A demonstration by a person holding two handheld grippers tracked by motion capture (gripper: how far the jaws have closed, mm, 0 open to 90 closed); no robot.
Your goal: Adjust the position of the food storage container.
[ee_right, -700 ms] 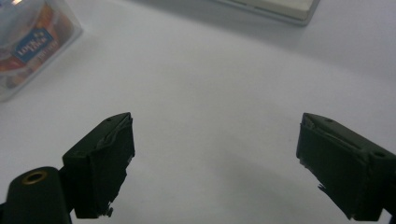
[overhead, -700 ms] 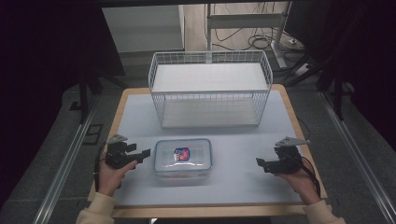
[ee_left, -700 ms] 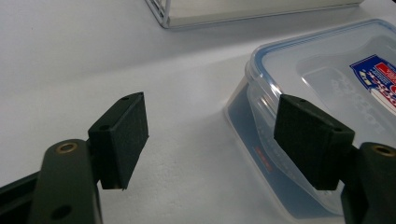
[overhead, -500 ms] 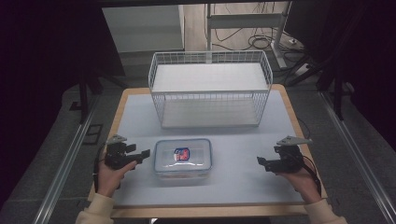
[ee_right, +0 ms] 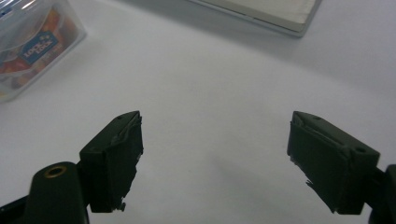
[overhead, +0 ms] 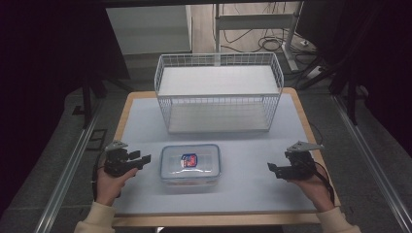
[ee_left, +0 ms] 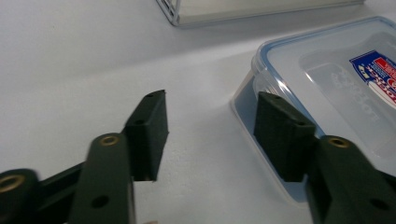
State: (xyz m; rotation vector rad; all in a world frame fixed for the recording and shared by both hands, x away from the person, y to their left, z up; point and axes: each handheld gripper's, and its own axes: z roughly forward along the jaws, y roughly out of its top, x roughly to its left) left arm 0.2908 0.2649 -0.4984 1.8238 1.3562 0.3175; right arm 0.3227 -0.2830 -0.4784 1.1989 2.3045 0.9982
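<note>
Pale tabletop carries a clear plastic box with a blue-rimmed lid and a red-and-blue label, colourful contents showing through its wall. It lies just beside the left gripper, whose jaws are spread and empty. The right gripper, also spread, is well apart from it.

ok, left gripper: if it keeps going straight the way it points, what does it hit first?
Probably the clear lidded container. The left gripper points at its near side, jaws open and empty; in the left gripper view one jaw already overlaps the container's corner. Whether they touch is unclear.

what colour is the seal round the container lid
Blue, round the clear container lid; the left gripper view shows it best.
</note>
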